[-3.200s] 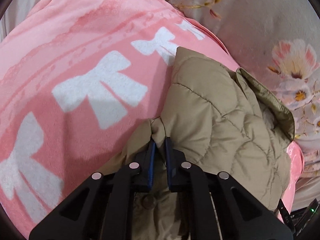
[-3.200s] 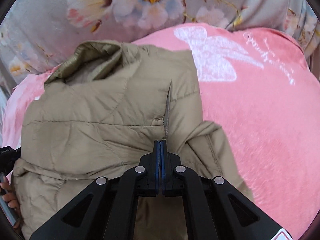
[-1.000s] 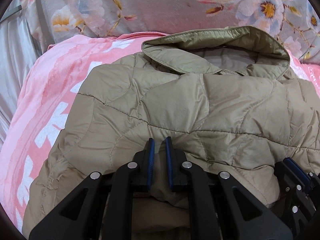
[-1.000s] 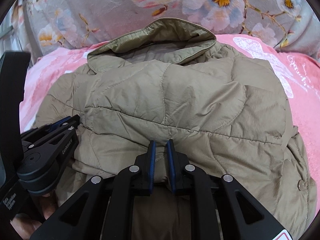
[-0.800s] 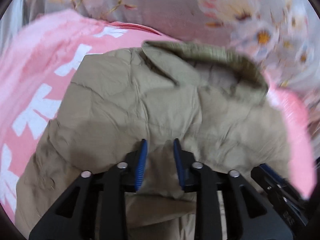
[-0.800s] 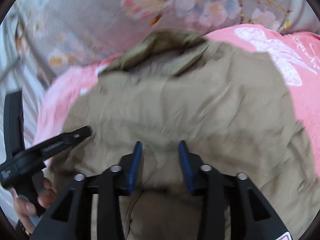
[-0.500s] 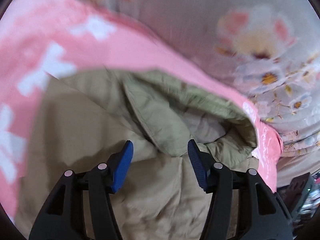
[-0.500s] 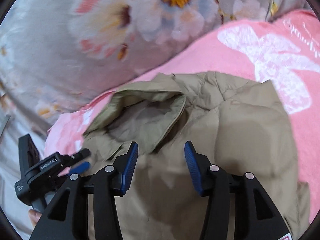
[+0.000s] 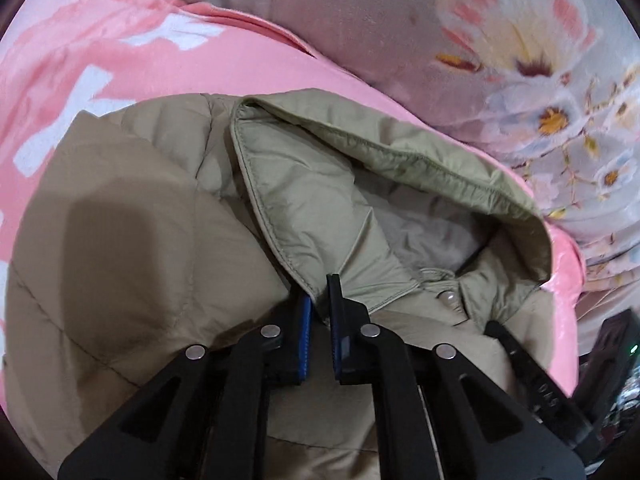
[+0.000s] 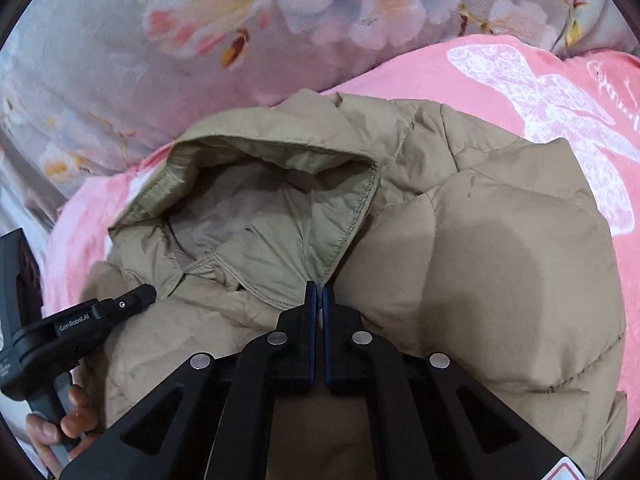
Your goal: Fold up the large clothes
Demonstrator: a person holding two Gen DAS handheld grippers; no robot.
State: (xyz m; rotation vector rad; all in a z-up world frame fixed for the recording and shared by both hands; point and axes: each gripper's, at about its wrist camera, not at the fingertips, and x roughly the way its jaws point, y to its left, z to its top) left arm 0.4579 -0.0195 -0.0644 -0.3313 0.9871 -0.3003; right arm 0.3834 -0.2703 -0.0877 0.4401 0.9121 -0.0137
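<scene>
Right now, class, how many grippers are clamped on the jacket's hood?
2. The left gripper pinches one corner of the hood, and the right gripper pinches the opposite corner. The jacket lies on the pink blanket.

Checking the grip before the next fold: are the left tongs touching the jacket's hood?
Touching. The left wrist view shows the left tongs pinching the hood edge.

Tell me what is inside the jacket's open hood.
Inside the hood only its pale lining shows, with a snap button at the neck. Deeper in, the folded collar hides the rest.
</scene>
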